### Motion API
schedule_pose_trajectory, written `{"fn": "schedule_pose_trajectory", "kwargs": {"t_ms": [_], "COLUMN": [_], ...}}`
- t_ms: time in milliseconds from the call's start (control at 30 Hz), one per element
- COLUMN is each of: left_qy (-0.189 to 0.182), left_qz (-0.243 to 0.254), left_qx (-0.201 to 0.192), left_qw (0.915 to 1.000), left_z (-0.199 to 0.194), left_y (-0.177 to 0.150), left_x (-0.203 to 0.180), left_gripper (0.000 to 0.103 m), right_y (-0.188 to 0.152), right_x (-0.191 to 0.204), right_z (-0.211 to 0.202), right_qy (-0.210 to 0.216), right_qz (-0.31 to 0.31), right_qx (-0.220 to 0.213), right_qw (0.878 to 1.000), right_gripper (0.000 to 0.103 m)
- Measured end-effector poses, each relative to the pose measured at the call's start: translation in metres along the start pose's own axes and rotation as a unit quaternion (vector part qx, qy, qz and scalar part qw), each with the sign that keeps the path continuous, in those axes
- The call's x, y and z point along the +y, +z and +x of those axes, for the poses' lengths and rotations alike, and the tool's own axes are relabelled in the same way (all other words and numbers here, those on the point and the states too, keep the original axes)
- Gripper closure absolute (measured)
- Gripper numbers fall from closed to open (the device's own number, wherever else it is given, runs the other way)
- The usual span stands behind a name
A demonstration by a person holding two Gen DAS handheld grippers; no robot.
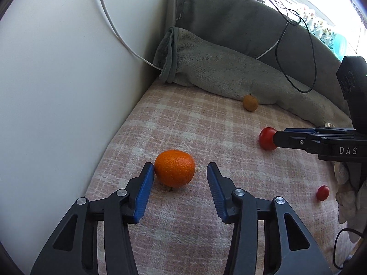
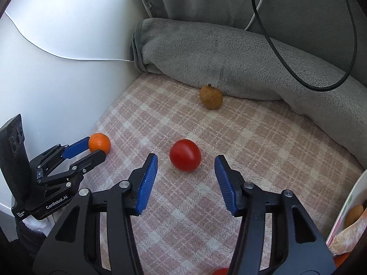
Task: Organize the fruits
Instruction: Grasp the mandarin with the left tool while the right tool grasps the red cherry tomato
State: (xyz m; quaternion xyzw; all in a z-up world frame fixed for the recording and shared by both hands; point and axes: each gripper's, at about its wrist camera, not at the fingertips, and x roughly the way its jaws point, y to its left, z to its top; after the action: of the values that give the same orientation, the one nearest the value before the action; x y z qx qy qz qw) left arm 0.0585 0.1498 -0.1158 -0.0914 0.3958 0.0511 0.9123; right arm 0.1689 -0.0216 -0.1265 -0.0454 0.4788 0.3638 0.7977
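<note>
The orange [image 1: 174,168] lay on the checked blanket [image 1: 206,217] near the white wall [image 1: 57,91], set between the spread fingers of the left gripper [image 1: 180,169]. That gripper's jaws stood wide apart; the left pad [image 1: 144,190] touched or nearly touched the orange's side, while the right pad stood clear of it. In the right wrist view the same gripper [image 2: 97,147] showed from the side, its fingers flanking the orange [image 2: 99,142].

The tomato [image 2: 185,155] lay in the middle of the blanket [image 2: 252,149], just ahead of the right gripper [image 2: 186,162]. This gripper was also wide open, the tomato sitting just beyond the fingertips and touching neither pad. From the left wrist view the right gripper [image 1: 276,138] overlapped the tomato [image 1: 266,141], and contact could not be judged there.

A brown fruit [image 2: 211,97] rested against the grey towel roll [image 2: 229,57] at the blanket's far edge. A smaller red tomato [image 1: 322,192] lay apart, near the right side. A container [image 2: 344,208] at the right wrist view's lower right held another brown fruit [image 2: 354,214].

The left gripper's body read "GenRobot.AI"; the right gripper's body showed the letters "DAS", the rest cut off. A black cable [image 2: 298,45] and a white cable [image 1: 114,27] ran over the towel and wall.
</note>
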Motion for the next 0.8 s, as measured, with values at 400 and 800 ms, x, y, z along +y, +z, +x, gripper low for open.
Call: {"fn": "schedule_pose_trajectory", "kwargs": {"t_ms": [400,800], "left_qy": [0.007,0.004], "left_qz": [0.002,-0.002], "left_qx": [0.010,0.008], "left_qw": [0.9999,1.0000], "left_z": [0.008,0.006], "left_y": [-0.002,-0.002], "left_x": [0.001,0.003], "left_gripper": [0.067,0.068], "right_y": [0.008,0.010], "right_x": [0.005,0.009], "right_z": [0.023,0.033], "right_qy": [-0.013,-0.021], "right_qz": [-0.012,-0.016], "right_qx": [0.014,0.016], "right_qw": [1.000,1.000], "right_gripper": [0.058,0.069]}}
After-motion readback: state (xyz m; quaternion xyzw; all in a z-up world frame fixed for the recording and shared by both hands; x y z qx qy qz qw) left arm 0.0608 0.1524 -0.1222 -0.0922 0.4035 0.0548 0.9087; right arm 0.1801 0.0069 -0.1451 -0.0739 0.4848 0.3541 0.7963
